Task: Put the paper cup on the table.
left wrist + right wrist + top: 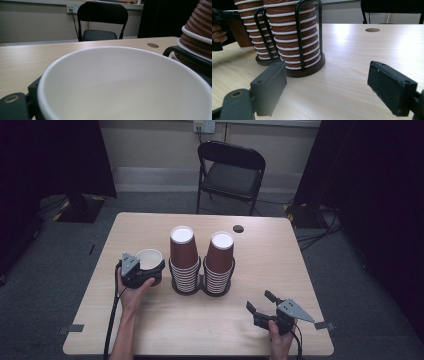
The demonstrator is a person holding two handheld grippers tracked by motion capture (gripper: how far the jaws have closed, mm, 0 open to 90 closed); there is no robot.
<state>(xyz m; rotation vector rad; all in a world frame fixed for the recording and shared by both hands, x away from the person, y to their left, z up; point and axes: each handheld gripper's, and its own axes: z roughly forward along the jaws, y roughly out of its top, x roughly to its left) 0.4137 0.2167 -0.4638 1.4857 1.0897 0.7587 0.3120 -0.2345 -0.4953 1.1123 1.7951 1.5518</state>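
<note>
My left tongs (148, 270) clamp a brown paper cup (150, 261) near the counter's (260, 320) left edge; right tongs (261, 303) gape empty.

Left forearm reached in from the bottom edge, left hand (131, 292) gripped the left tongs (150, 270), jaws set around a cup, right hand (280, 335) low at the near edge, right tongs (259, 302) spread wide, nothing between.

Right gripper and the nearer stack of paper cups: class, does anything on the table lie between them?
Nothing visible does. Bare tabletop runs from the open right gripper to the nearer cup stack in its wire holder. The left gripper, with a single cup between its jaws, sits beyond the far stack.
</note>
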